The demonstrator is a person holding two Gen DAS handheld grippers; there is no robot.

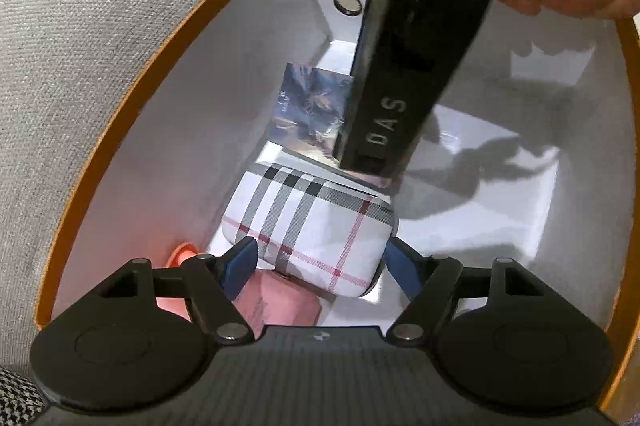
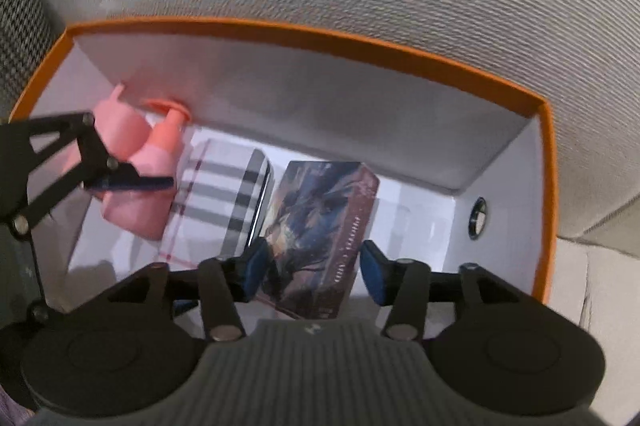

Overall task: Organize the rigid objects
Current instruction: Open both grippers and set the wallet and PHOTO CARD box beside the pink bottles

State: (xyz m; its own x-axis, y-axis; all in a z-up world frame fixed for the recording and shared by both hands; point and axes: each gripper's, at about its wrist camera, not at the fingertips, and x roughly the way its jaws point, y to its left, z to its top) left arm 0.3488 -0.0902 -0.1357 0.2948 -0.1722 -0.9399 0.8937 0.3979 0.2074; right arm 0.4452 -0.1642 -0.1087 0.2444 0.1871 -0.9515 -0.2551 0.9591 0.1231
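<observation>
Inside the orange-rimmed box (image 2: 544,185), three things lie in a row along its far wall: a pink bottle (image 2: 136,193), then the plaid case (image 2: 224,201), then the picture-printed flat box (image 2: 320,226). The left gripper (image 1: 320,258) straddles the plaid case with fingers (image 1: 242,266) spread wide, seemingly touching nothing. The right gripper (image 2: 312,274) is likewise open around the printed box's near end, probably to nudge it square beside the case.

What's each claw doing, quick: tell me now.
Left claw: open, straddling the plaid case.
Right claw: open, around the picture box, not gripping.
</observation>
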